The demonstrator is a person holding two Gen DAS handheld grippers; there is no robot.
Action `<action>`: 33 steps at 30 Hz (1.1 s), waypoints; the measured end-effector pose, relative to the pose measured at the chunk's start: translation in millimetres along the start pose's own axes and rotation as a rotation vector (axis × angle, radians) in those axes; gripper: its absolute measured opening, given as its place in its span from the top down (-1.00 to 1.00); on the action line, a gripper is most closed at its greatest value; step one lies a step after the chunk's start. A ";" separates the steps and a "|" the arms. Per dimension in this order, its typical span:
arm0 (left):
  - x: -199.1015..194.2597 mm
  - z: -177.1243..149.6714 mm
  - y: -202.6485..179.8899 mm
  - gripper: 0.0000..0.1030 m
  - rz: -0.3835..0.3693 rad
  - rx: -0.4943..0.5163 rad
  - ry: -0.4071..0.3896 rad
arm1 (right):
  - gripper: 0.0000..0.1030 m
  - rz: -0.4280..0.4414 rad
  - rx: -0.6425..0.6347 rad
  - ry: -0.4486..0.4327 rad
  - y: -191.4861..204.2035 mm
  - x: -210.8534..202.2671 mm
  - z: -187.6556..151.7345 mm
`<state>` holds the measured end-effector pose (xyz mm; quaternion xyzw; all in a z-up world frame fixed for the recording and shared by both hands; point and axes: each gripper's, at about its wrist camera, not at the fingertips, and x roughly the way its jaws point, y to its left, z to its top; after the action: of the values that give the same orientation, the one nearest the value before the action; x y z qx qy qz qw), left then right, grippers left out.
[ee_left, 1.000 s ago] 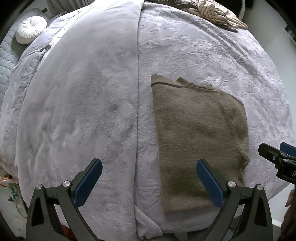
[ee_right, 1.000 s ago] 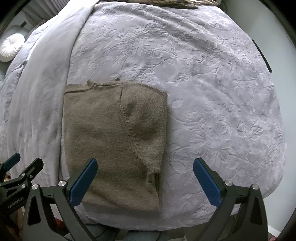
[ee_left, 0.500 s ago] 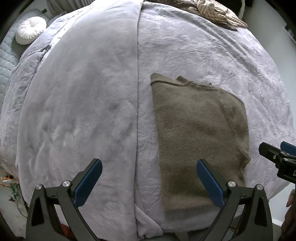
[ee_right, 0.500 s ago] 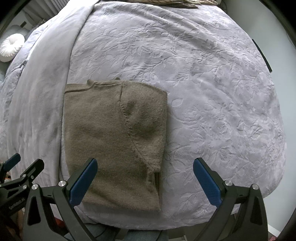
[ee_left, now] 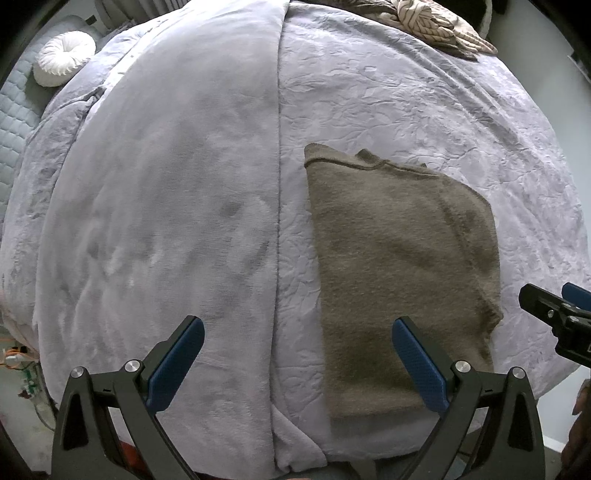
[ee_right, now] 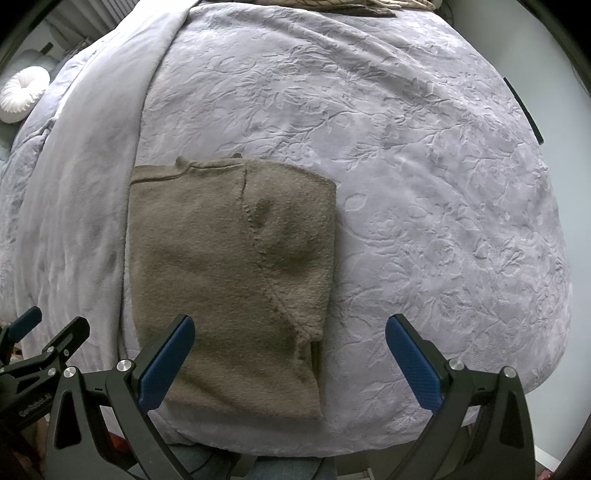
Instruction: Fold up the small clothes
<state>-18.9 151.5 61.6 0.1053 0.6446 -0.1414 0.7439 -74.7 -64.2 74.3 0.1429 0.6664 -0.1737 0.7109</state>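
An olive-brown knit garment [ee_left: 395, 266] lies folded into a tall rectangle on the lavender bedspread [ee_left: 424, 107], near the bed's front edge. It also shows in the right wrist view [ee_right: 225, 280], its right part folded over with a curved seam on top. My left gripper [ee_left: 299, 362] is open and empty, above the bed's front edge, its right finger over the garment's lower part. My right gripper [ee_right: 290, 363] is open and empty, its left finger over the garment's lower left. Each gripper shows at the edge of the other's view.
A smooth lilac blanket [ee_left: 159, 192] covers the bed's left half. A round white cushion [ee_left: 62, 57] sits at the far left. Beige patterned fabric [ee_left: 436, 22] lies at the far end. The bed's front edge is just below the grippers.
Almost nothing differs. Both grippers stay open, and the garment lies the same way.
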 end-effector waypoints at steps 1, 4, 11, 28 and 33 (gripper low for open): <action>0.4 0.5 0.5 -0.98 0.000 0.000 0.002 | -0.99 0.000 0.000 0.000 0.2 0.0 0.1; 1.0 0.0 2.0 -0.97 0.002 -0.003 0.005 | -0.99 0.000 0.002 0.002 1.7 -0.4 -1.2; 1.1 -1.2 1.8 -0.98 0.007 -0.001 0.006 | -0.99 0.000 0.001 0.004 3.3 0.1 -2.0; -0.4 -3.0 -4.1 -0.97 0.033 0.006 -0.004 | -0.99 -0.001 -0.004 0.010 4.5 1.9 -2.7; -0.6 -1.8 -4.3 -0.98 0.033 0.009 -0.005 | -0.99 -0.004 -0.009 0.013 6.3 3.5 -2.2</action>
<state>-22.1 148.1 62.1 0.1190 0.6401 -0.1322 0.7474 -73.8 -57.7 70.4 0.1395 0.6719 -0.1713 0.7069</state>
